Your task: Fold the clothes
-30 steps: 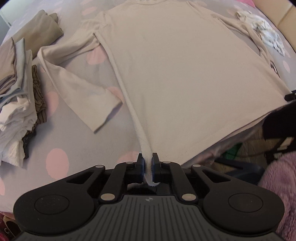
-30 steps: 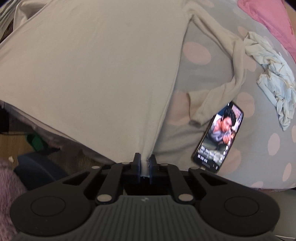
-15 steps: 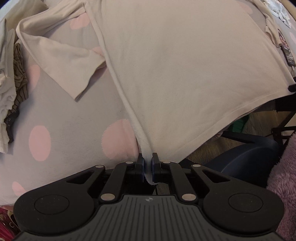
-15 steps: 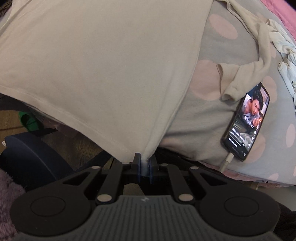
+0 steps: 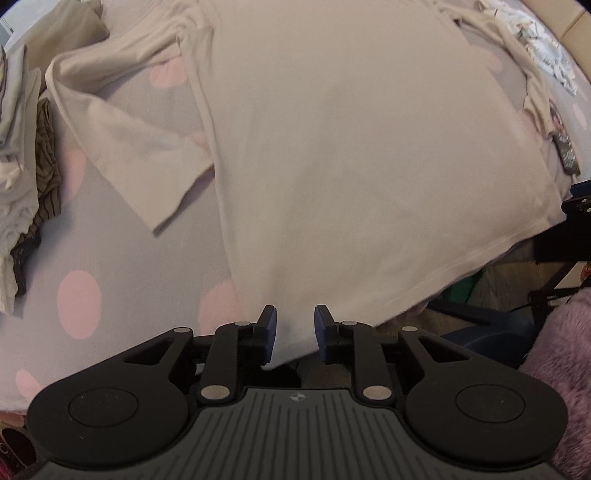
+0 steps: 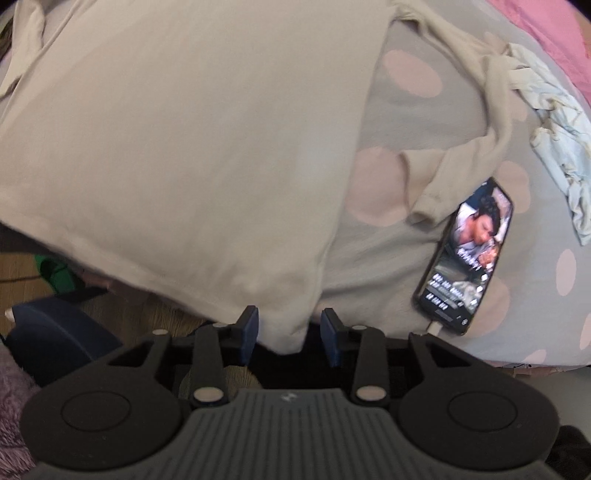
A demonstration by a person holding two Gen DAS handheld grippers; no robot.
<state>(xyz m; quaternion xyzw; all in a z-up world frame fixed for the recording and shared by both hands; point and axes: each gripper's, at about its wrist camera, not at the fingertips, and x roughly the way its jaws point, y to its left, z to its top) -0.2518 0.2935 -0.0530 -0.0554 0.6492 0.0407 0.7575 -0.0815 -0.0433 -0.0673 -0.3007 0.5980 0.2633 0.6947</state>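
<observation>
A: Shirt (image 5: 351, 147), beige, long-sleeved, lies spread on the bed (image 5: 129, 280), which has a grey cover with pink dots. Left wrist view: left hand-held gripper (image 5: 294, 328) has its jaws apart, the shirt's hem corner lying loose between them, not pinched. One sleeve (image 5: 147, 162) is bent back beside the body of the shirt.

B: Anything at the far left?

A: Pile of clothes (image 5: 22, 155) at the bed's left edge, apart from the sleeve. Hem hangs past the bed's near edge.

B: Right wrist view?

A: Right hand-held gripper (image 6: 289, 330) also stands wide; the other hem corner of the shirt (image 6: 184, 147) sits in the gap, touching neither pad clearly. Other sleeve (image 6: 476, 122) runs down to a phone (image 6: 469, 254), its cuff just beside the lit screen. Crumpled pale cloth (image 6: 554, 122) lies farther right, pink fabric (image 6: 546, 33) at the top corner.
</observation>
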